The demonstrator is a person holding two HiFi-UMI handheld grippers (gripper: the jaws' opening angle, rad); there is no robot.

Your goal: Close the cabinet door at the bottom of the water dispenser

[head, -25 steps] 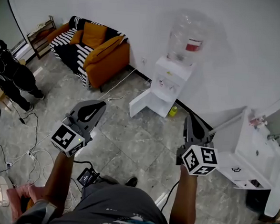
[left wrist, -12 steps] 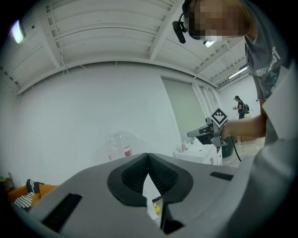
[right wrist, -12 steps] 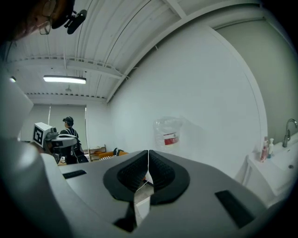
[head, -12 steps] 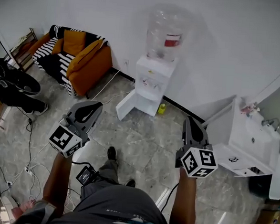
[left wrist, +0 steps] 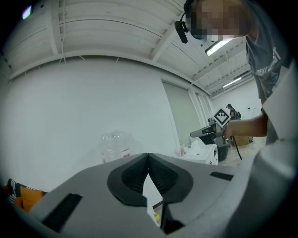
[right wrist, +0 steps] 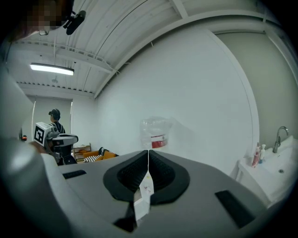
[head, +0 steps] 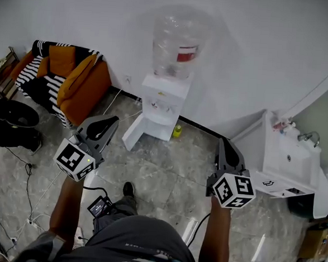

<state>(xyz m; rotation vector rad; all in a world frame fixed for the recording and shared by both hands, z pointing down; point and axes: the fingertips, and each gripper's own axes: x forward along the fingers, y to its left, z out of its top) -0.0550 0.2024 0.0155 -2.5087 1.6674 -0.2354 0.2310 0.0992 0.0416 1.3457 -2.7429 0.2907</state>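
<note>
Left gripper point(head: 109, 123) and right gripper point(head: 224, 144), each with jaws closed on nothing, pointed forward above the floor. Beyond them, nearer the left gripper but apart from both, the cabinet door point(head: 131, 137) stood open at the water dispenser's point(head: 165, 94) base.

The left gripper point(left wrist: 148, 158), jaws pressed together, faces a clear water bottle point(left wrist: 115, 145) against a white wall point(left wrist: 70, 116); the right gripper point(left wrist: 195, 134) shows farther right.

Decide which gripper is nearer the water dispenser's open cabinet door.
Left. The left gripper sits just left of the cabinet door; the right gripper is well off to its right.
</note>
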